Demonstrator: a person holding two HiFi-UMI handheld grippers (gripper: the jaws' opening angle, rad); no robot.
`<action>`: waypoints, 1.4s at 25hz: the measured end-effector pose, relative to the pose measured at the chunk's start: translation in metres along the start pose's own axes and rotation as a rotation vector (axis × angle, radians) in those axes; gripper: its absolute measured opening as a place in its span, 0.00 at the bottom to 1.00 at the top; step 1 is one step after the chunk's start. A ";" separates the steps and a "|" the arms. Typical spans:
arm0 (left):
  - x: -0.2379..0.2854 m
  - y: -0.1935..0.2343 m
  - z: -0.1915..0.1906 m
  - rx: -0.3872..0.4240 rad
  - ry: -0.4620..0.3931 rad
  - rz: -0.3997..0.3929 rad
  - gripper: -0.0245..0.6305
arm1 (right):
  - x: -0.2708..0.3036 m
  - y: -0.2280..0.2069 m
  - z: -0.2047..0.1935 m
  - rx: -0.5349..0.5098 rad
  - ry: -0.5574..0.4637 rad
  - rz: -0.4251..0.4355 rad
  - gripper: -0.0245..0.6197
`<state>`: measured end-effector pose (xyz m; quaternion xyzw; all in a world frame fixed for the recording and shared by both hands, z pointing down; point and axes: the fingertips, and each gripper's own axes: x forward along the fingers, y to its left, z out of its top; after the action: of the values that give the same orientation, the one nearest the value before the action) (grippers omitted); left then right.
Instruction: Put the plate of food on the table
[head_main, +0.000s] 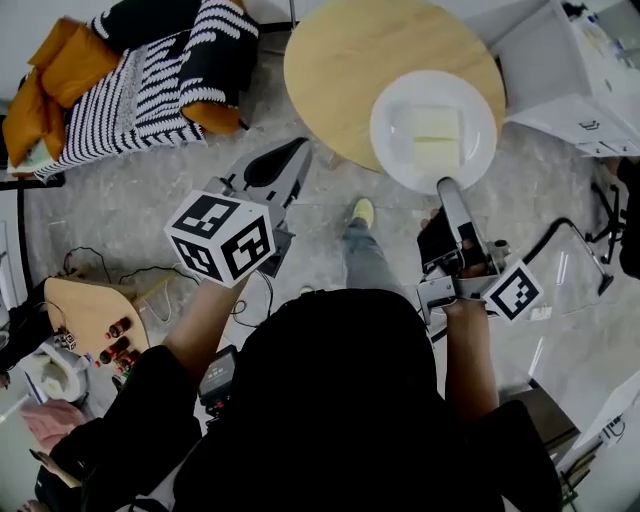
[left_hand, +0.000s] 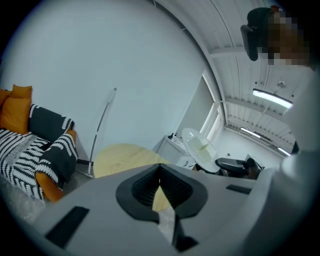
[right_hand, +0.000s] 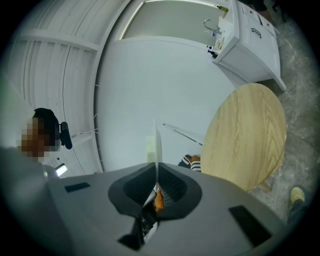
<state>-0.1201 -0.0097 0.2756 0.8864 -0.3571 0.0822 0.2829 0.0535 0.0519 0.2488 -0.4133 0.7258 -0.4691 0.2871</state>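
Observation:
A white plate (head_main: 433, 130) carrying a pale yellow slab of food hangs over the near right edge of the round wooden table (head_main: 350, 70). My right gripper (head_main: 447, 186) is shut on the plate's near rim. In the right gripper view the plate (right_hand: 158, 145) shows edge-on as a thin white line clamped between the jaws of the right gripper (right_hand: 156, 186), with the table (right_hand: 245, 135) to the right. My left gripper (head_main: 294, 157) is held left of the plate, shut and holding nothing. The left gripper view shows the left gripper (left_hand: 160, 194), the table (left_hand: 125, 157) and the plate (left_hand: 200, 147).
A sofa (head_main: 130, 80) with striped and orange cushions stands left of the table. A white cabinet (head_main: 570, 80) is at the right. A low wooden stand (head_main: 85, 310) with small bottles sits at the lower left, beside cables on the floor. The person's shoe (head_main: 364, 211) is below the table.

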 end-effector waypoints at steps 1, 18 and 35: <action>0.000 -0.001 0.000 0.005 0.000 -0.003 0.05 | -0.001 0.001 -0.001 0.000 -0.003 0.004 0.07; -0.005 0.000 0.028 0.028 -0.012 0.050 0.05 | 0.008 0.000 -0.001 0.073 0.015 0.033 0.07; 0.095 -0.005 0.058 0.006 0.022 0.090 0.05 | 0.049 -0.057 0.088 0.168 0.057 0.069 0.07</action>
<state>-0.0511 -0.0951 0.2585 0.8694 -0.3931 0.1057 0.2800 0.1187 -0.0423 0.2649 -0.3490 0.7055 -0.5298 0.3159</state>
